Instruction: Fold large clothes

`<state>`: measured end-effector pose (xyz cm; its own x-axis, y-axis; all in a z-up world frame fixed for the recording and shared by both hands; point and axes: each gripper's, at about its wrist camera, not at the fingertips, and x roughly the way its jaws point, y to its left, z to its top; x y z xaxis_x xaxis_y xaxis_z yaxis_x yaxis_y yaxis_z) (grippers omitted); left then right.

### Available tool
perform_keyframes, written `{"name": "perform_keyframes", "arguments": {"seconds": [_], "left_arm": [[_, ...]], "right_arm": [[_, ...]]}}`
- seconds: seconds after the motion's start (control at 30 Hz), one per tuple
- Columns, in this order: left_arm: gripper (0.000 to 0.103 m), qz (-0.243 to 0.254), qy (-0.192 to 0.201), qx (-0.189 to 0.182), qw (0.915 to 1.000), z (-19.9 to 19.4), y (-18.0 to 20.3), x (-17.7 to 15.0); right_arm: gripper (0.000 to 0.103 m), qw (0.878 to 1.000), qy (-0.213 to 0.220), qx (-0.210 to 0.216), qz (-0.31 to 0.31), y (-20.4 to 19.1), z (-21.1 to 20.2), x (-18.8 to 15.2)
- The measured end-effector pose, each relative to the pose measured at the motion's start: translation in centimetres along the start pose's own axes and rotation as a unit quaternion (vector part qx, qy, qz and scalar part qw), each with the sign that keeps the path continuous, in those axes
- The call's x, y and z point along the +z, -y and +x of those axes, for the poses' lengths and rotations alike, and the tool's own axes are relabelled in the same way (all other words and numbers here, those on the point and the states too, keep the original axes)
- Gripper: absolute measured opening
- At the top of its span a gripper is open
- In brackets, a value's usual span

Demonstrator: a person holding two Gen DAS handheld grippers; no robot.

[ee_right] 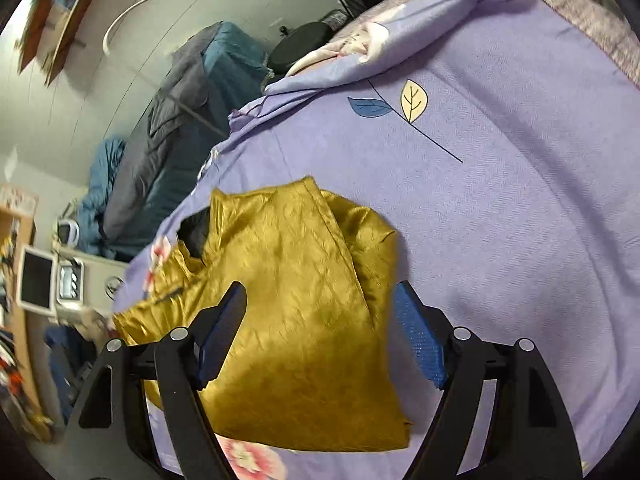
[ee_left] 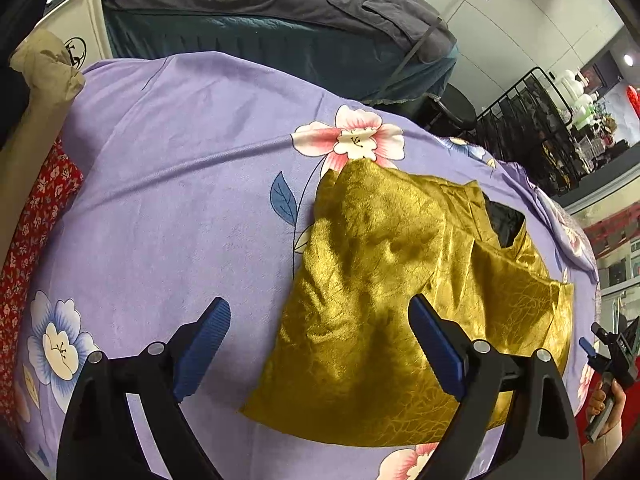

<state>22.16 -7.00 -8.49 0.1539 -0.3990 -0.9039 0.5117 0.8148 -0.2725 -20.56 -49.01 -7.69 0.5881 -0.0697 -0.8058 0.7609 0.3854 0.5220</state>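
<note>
A shiny mustard-gold garment (ee_left: pixel 384 280) lies partly folded on the lilac floral bedsheet (ee_left: pixel 180 200), its dark lining showing at the collar. My left gripper (ee_left: pixel 320 320) is open and empty, hovering just above the garment's left edge. In the right wrist view the same garment (ee_right: pixel 296 300) lies below my right gripper (ee_right: pixel 320 304), which is open and empty above its right side. The right gripper also shows in the left wrist view (ee_left: pixel 608 360), held by a hand at the far right.
A second bed with dark teal and grey bedding (ee_left: pixel 280 20) stands behind. A red floral cloth (ee_left: pixel 24 240) hangs at the sheet's left edge. A black metal rack (ee_left: pixel 532 128) and a round black stool (ee_left: pixel 452 108) stand at the right. The sheet (ee_right: pixel 500 200) stretches right.
</note>
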Motion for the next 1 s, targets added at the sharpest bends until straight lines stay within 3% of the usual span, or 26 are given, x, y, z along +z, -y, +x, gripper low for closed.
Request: {"name": "perform_keyframes", "arguments": {"seconds": [0.1, 0.3, 0.37, 0.43, 0.47, 0.5, 0.53, 0.6, 0.73, 0.83, 1.0], "left_arm": [[0.089, 0.011, -0.011, -0.007, 0.9999, 0.6, 0.1, -0.3], [0.089, 0.042, -0.034, 0.007, 0.9985, 3.3, 1.5, 0.2], [0.084, 0.053, -0.039, -0.003, 0.9978, 4.2, 2.4, 0.4], [0.059, 0.08, -0.047, -0.008, 0.9957, 4.7, 3.8, 0.5], [0.051, 0.098, -0.05, -0.006, 0.994, 4.8, 4.6, 0.6], [0.032, 0.112, -0.048, -0.005, 0.9925, 4.8, 5.1, 0.7], [0.016, 0.138, -0.043, 0.001, 0.9895, 4.7, 5.9, 1.0], [0.011, 0.159, -0.024, 0.018, 0.9868, 4.3, 6.8, 1.8], [0.009, 0.158, 0.017, 0.024, 0.987, 3.4, 7.7, 5.3], [0.009, 0.17, 0.025, 0.041, 0.9843, 4.7, 9.3, 7.4], [0.009, 0.169, 0.005, 0.072, 0.9829, 8.8, 11.2, 8.7]], "right_arm": [[0.076, 0.999, 0.022, -0.008, -0.038, -0.2, -0.2, -1.0], [0.076, 0.999, -0.015, -0.012, -0.036, 0.3, 3.1, -1.1], [0.073, 0.999, -0.023, -0.014, -0.047, -0.4, 4.0, -1.1], [0.049, 0.997, -0.034, -0.018, -0.071, -1.7, 4.7, -1.2], [0.037, 0.995, -0.039, -0.026, -0.085, -2.3, 5.0, -1.3], [0.012, 0.993, -0.044, -0.036, -0.106, -3.0, 5.2, -1.4], [0.011, 0.991, -0.047, -0.038, -0.121, -3.6, 5.2, -1.2], [0.008, 0.99, -0.025, -0.054, -0.127, -4.0, 4.5, -0.7], [0.008, 0.994, 0.022, -0.061, -0.088, -3.2, 2.9, 1.7], [0.008, 0.989, 0.028, -0.095, -0.106, -3.8, 3.6, 2.9], [0.008, 0.984, 0.023, -0.148, -0.095, -2.6, 5.5, 3.5]]}}
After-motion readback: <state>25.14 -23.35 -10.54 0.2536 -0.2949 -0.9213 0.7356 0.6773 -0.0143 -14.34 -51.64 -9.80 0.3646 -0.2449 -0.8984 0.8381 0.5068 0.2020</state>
